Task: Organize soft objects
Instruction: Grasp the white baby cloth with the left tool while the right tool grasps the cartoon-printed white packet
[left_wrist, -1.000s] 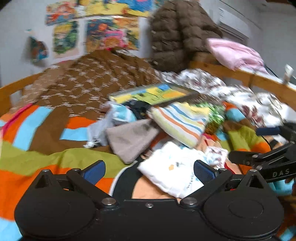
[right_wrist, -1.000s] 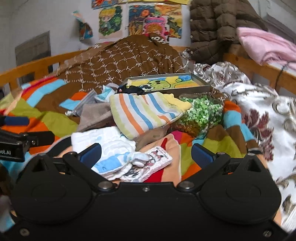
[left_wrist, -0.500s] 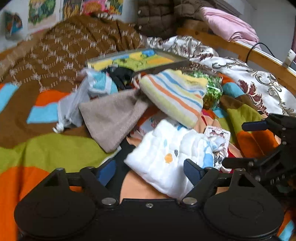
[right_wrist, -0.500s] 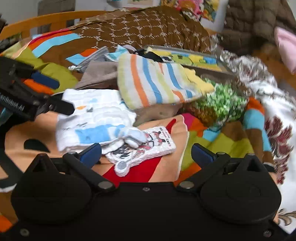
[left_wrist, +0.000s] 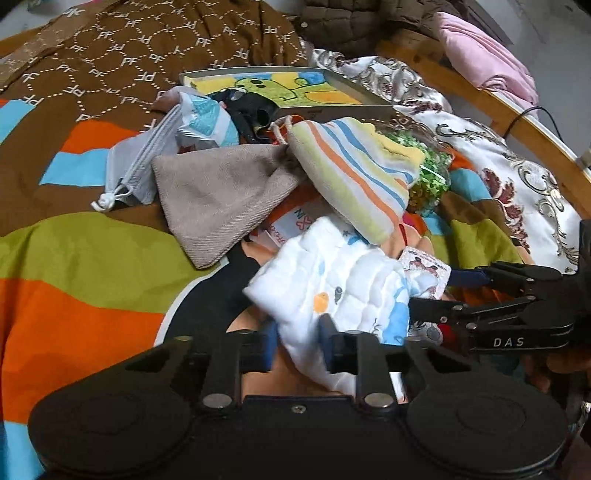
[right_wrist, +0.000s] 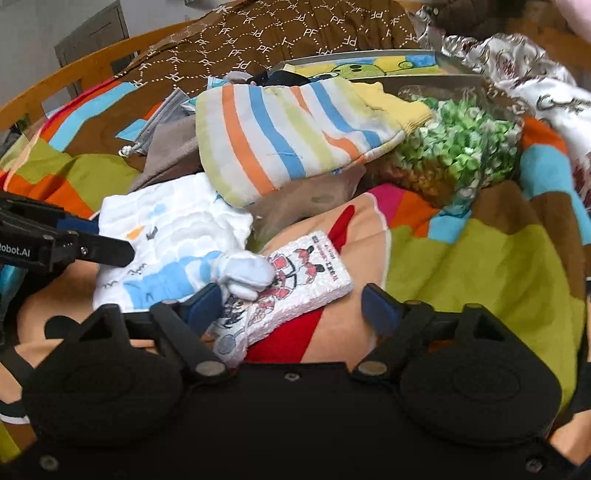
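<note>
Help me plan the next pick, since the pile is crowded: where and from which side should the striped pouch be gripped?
Probably at the striped pouch's near hem, its free corner lying over the white cloth. Come from the camera side, fingers pinching the flat edge; its far end, with the drawstring, is crowded by the tin and the black item.

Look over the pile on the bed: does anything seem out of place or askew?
Yes. The soft items lie in a loose, overlapping heap: the striped pouch sprawls across the white cloth, and the beige pouch lies askew. A flat printed pack sits among them, looking stiffer than the fabrics.
</note>
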